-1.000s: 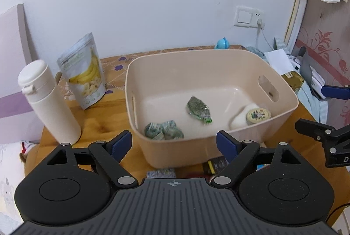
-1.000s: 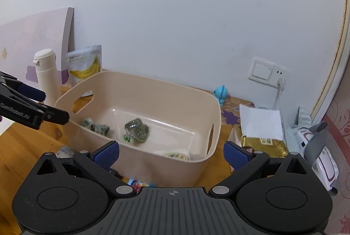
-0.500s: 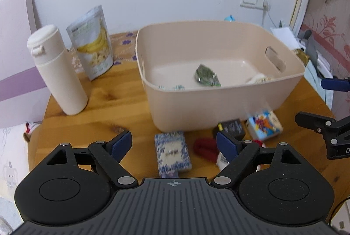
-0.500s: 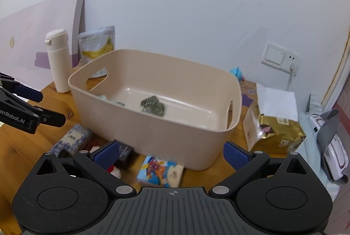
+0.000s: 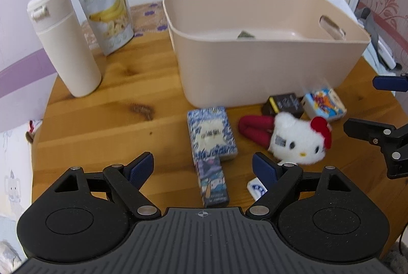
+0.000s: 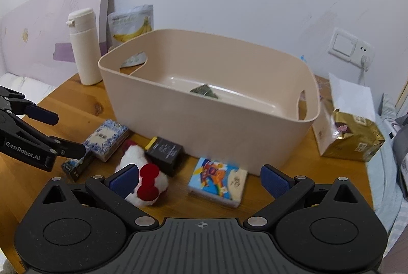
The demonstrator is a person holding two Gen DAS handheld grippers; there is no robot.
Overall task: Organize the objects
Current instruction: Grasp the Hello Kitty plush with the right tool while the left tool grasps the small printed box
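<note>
While both tongs (image 5: 203, 166) (image 6: 199, 179) gape empty, clutter crowds the wooden table (image 5: 107, 116).

Beige bin (image 5: 255, 65) upright on the wooden table, handle cut-outs in its end walls; a crumpled green wrapper (image 6: 204, 91) lies on its floor. Loose items lie just in front of the bin's near wall:
- blue-and-white patterned box (image 5: 211, 136), flat
- dark narrow box (image 5: 213, 179), end touching the patterned box
- white plush cat with red bow (image 5: 297, 140), on its side
- black box with yellow edge (image 5: 285, 103), touching the plush
- colourful cartoon packet (image 5: 325, 103), flat
- small white-and-blue item (image 5: 256, 188), mostly hidden
</note>
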